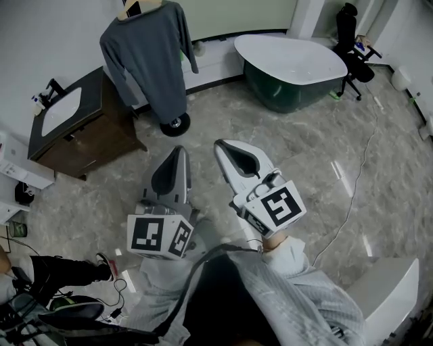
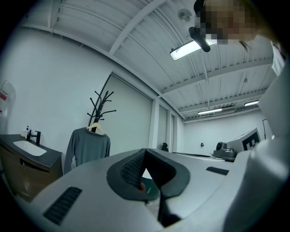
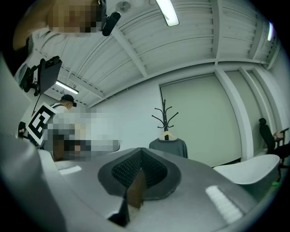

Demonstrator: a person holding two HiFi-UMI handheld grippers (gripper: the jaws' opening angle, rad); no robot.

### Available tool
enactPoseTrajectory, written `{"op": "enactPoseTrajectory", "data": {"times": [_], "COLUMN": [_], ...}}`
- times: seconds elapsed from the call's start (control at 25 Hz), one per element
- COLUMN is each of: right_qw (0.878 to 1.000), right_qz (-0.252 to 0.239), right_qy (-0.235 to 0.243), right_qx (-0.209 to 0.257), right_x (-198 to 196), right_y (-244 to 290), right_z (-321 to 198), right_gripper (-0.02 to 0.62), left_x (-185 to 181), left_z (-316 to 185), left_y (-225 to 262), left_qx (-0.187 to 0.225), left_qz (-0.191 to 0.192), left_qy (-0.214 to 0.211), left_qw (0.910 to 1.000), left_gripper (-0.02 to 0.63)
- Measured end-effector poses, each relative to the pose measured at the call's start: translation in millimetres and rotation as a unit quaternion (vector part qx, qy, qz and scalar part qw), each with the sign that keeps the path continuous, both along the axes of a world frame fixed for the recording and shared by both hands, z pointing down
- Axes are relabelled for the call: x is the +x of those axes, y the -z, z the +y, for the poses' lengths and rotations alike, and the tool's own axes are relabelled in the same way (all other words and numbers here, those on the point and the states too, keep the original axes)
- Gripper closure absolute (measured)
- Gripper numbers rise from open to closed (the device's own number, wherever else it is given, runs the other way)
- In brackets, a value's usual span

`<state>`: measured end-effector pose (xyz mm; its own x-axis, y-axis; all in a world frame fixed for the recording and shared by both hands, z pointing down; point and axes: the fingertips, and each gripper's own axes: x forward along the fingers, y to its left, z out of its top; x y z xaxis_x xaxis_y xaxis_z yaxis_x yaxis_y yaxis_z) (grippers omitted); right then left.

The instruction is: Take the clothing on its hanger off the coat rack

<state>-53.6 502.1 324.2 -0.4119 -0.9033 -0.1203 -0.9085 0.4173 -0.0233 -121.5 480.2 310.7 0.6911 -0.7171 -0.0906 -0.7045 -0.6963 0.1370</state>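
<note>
A grey long-sleeved top [image 1: 150, 57] hangs on a pale wooden hanger [image 1: 138, 7] on the black coat rack, whose round base [image 1: 175, 124] stands on the marble floor. The top [image 2: 87, 148] also shows in the left gripper view under the rack's hooks [image 2: 100, 103], and small in the right gripper view as the top [image 3: 168, 146] below the rack [image 3: 165, 117]. My left gripper [image 1: 177, 154] and right gripper [image 1: 223, 149] are both shut and hold nothing. They hang side by side well short of the rack, tips pointing toward it.
A dark wooden vanity with a white basin [image 1: 62, 111] stands left of the rack. A white-rimmed green bathtub [image 1: 292, 62] sits at the back right, with a black office chair [image 1: 352, 40] beyond it. A cable [image 1: 352, 196] trails across the floor on the right.
</note>
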Motion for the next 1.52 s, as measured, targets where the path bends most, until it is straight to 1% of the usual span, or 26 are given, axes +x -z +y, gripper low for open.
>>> {"op": "enactPoseTrajectory", "data": {"times": [0.16,0.28,0.4,0.52,0.6,0.72,0.8,0.92,1.12,1.28,1.52], "right_qw": [1.0,1.0,1.0,0.999,0.998,0.998,0.998,0.998,0.999,0.998,0.993], "right_qz": [-0.003,0.002,0.013,0.042,0.06,0.058,0.056,0.052,0.033,0.026,0.022], "right_qy": [0.0,0.007,0.013,0.021,0.025,0.023,0.018,0.017,0.033,0.06,0.113], "right_qx": [-0.016,-0.014,-0.007,-0.002,-0.004,-0.007,-0.004,-0.016,-0.026,-0.023,0.001], "right_x": [10.5,13.1,12.7,8.5,4.8,9.9,17.3,25.5,38.5,49.7,78.1], "right_y": [-17.9,-22.8,-14.0,0.3,8.9,16.8,17.8,8.0,-14.8,-19.8,-1.8], "right_z": [-42.5,-88.8,-151.4,-221.1,-257.0,-302.0,-329.0,-366.2,-440.2,-510.7,-622.0], "right_gripper": [0.594,0.594,0.594,0.594,0.594,0.594,0.594,0.594,0.594,0.594,0.594], "left_x": [9.0,13.7,17.1,15.7,13.0,11.2,13.2,15.4,21.8,32.0,57.0], "left_z": [-43.0,-90.0,-151.8,-222.5,-260.0,-304.8,-330.9,-365.6,-432.9,-499.0,-598.8], "left_y": [-15.6,-19.9,-12.0,3.2,16.0,26.2,21.8,9.7,-10.0,-18.4,3.8], "left_qx": [-0.012,-0.014,-0.007,0.003,0.008,0.017,0.011,-0.001,-0.012,-0.014,0.006], "left_qz": [-0.006,-0.005,0.002,0.02,0.025,0.029,0.029,0.016,-0.005,-0.016,-0.024], "left_qy": [0.002,0.004,0.003,0.009,0.01,0.01,0.009,0.014,0.036,0.064,0.112], "left_qw": [0.9999,0.9999,1.0,0.9998,0.9996,0.9994,0.9995,0.9998,0.9993,0.9977,0.9934], "left_gripper": [0.601,0.601,0.601,0.601,0.601,0.601,0.601,0.601,0.601,0.601,0.601]}}
